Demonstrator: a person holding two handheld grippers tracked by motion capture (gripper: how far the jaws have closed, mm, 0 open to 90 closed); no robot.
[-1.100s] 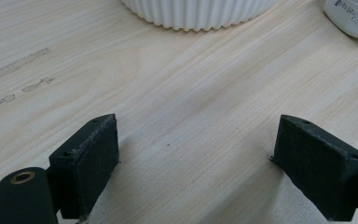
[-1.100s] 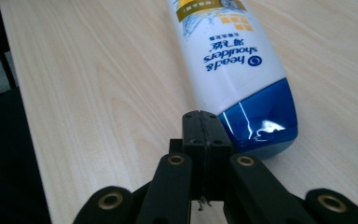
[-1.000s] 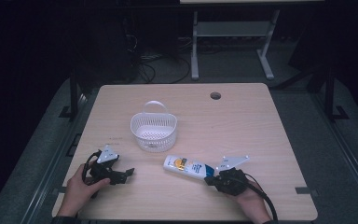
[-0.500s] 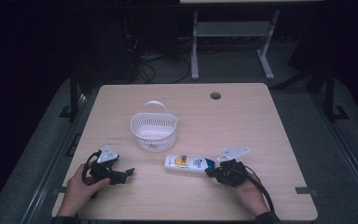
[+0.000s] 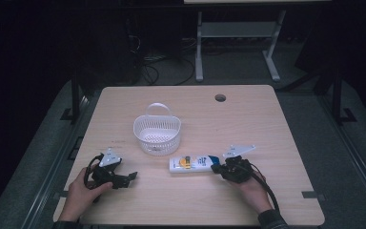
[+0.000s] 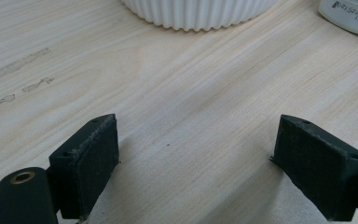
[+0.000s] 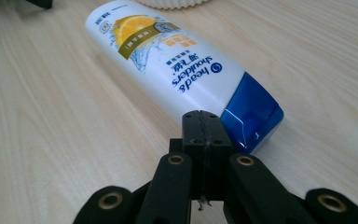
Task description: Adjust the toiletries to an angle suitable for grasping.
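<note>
High view first: the pale wooden table [image 5: 276, 143] carries a white ribbed plastic basket with a hoop handle [image 5: 157, 131] near its middle, and just in front of it a white shampoo bottle with a blue cap [image 5: 194, 164] lies on its side, cap toward the person's right. At that cap sits the right gripper [image 7: 207, 128], jaws pressed flat together, nothing pinched, tips against the bottle's side. Over on the left, the left gripper [image 6: 198, 156] rests low, jaws spread wide over bare wood.
</note>
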